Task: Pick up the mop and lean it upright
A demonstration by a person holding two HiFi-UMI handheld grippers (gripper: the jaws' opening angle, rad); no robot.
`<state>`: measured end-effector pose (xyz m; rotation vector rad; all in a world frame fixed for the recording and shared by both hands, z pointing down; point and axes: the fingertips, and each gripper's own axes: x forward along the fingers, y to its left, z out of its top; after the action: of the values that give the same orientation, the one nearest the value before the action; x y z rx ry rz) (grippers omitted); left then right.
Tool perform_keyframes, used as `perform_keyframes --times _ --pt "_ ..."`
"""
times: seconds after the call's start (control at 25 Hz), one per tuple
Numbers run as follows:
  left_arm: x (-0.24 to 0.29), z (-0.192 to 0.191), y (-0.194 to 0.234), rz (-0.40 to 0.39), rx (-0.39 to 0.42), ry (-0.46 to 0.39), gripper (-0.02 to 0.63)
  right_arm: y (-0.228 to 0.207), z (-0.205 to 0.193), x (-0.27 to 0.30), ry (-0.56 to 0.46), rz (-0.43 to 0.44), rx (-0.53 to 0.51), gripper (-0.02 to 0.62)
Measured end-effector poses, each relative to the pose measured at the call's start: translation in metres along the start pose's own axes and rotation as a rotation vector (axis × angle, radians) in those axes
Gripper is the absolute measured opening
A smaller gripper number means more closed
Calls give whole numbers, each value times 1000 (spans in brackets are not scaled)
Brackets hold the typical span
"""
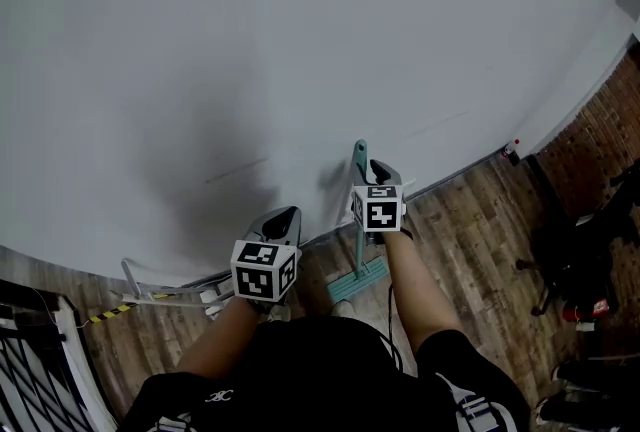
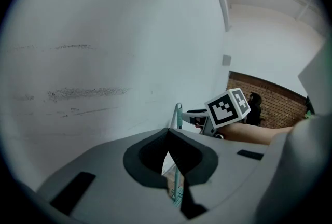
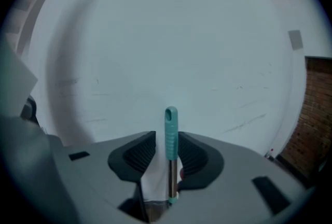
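Head view: the left gripper [image 1: 283, 220] hung left of the mop [image 1: 358, 220], apart from it, its jaws together on nothing, seemingly idle because the mop needed no second hold. The mop stood nearly upright, its teal head on the wooden floor [image 1: 470, 220] and its teal grip end apparently resting against the white wall [image 1: 300, 40], so the leaning looked done. At the mop's top, the right gripper [image 1: 385, 172] had its jaws partly apart around the handle with a gap beside it, judged a loosened hold that left the wall to carry the mop
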<state>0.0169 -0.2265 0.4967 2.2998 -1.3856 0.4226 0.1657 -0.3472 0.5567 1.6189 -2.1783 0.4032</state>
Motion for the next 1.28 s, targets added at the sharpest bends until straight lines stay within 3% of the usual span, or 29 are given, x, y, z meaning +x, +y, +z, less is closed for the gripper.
perform_keyframes --times 0.64,1.04,1.28 --pt "-15 -8 14 43 2 9 -3 -10 -17 43 77 -51 -56 109" --pt "0 -7 13 -8 6 21 -3 13 -18 31 78 4 -66 107" --pt "17 -8 4 -72 14 32 -3 4 -26 7 67 -23 -49 107"
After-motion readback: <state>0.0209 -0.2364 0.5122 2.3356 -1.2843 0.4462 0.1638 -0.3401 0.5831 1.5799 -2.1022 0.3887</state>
